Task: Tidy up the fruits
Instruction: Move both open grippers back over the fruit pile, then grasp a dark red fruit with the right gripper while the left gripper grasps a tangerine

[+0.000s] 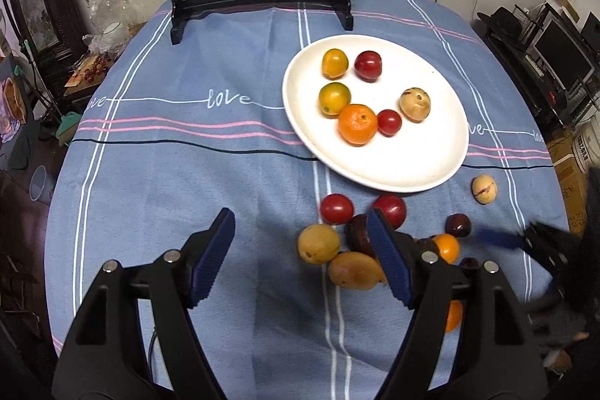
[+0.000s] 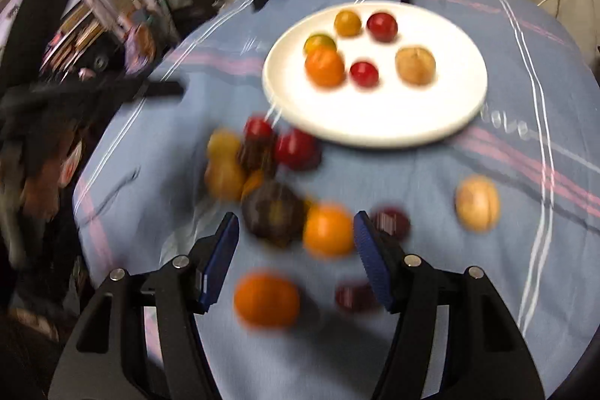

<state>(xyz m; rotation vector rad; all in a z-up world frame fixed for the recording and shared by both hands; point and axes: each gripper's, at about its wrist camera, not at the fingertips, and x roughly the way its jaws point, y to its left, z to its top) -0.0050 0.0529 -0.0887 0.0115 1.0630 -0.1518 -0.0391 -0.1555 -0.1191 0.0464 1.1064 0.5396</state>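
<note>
While both tongs stand spread and empty, left tongs hover over bare cloth beside the loose fruit pile; right tongs frame an orange. Beyond, 6 fruits sit on the plate, near the table's middle.

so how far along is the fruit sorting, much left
Partly done. Six fruits already sit on the white plate, among them an orange and a tan fruit. Nothing is in hand: the left claw and the right claw are both open and empty. Left: a cluster on the blue cloth, including a red fruit, a yellow one and a stray tan one.
</note>
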